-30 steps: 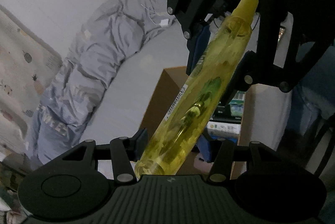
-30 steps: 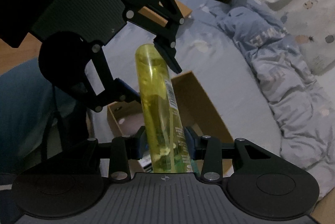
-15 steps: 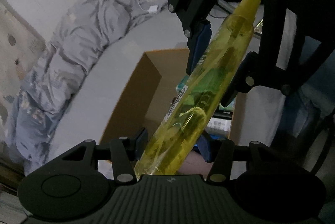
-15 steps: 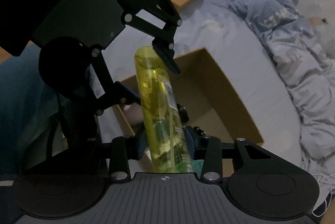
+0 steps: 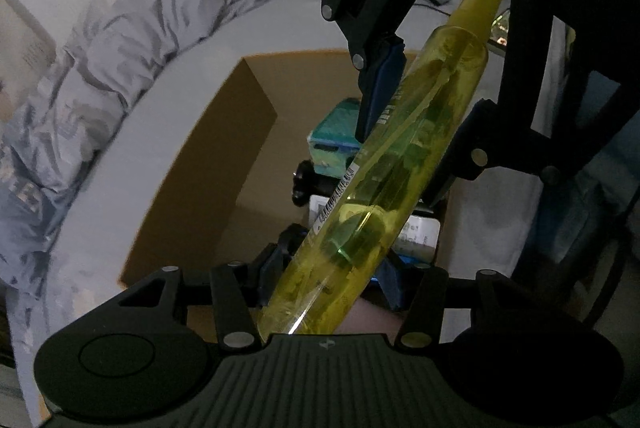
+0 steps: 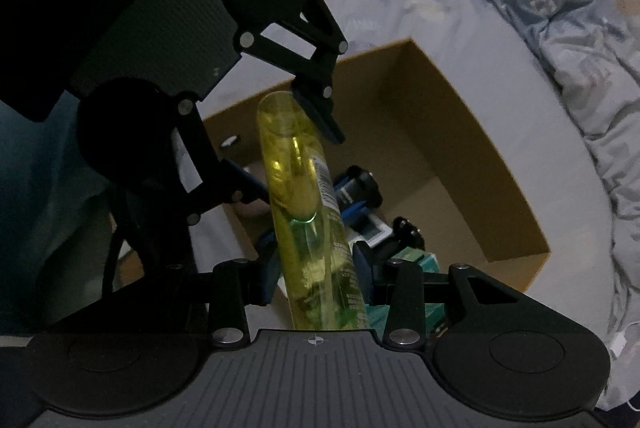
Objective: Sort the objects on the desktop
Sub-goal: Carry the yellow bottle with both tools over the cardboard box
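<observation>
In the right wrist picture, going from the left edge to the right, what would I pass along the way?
The other black tool → yellow bottle → black and blue gadget inside the box → far wall of the cardboard box → crumpled blue-grey bedding.

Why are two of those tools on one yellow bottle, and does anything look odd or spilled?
Nothing looks spilled or broken. The yellow bottle is held at both ends, left tool and right tool, tilted above the open cardboard box, which already holds a few items.
</observation>
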The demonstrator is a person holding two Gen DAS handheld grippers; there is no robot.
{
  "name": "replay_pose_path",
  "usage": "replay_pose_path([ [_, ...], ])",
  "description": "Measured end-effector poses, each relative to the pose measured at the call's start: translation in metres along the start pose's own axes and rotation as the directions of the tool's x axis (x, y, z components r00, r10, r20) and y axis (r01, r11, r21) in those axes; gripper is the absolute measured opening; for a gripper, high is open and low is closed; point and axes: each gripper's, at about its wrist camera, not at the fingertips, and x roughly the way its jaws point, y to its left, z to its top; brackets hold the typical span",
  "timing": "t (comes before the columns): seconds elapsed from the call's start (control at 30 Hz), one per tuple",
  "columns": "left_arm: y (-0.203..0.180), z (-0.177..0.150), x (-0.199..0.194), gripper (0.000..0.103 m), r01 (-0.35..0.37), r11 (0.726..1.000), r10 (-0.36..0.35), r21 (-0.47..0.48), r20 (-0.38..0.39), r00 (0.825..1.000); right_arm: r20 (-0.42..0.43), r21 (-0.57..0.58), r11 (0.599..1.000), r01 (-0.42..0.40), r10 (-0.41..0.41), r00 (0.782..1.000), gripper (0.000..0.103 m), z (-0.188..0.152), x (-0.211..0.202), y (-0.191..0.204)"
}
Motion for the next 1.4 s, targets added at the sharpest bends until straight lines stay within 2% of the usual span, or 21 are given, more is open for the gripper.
replay_pose_path([
  [0.53,0.01,-0.009,0.039,0.052,0.104,0.993,-0.107,-0.06,-0.05,0.993,-0.047,0.04,0.994,-0.101,0.103,0.994,0.045,-0.013,0.051,-0.028],
  [0.9,0.024,-0.005,0.049,0.052,0.18,0.978,-0.188,-0.108,-0.065,0.98,-0.044,0.062,0.988,-0.145,0.148,0.988,0.047,-0.014,0.063,-0.045],
  [1.2,0.028,0.003,0.06,0.052,0.143,0.987,-0.149,-0.074,-0.084,0.985,-0.038,0.084,0.989,-0.12,0.123,0.992,0.047,-0.007,0.06,-0.047],
  [1.4,0.021,-0.001,0.072,0.052,0.156,0.985,-0.163,-0.074,-0.104,0.981,-0.062,0.08,0.988,-0.128,0.133,0.989,0.047,-0.006,0.07,-0.044],
])
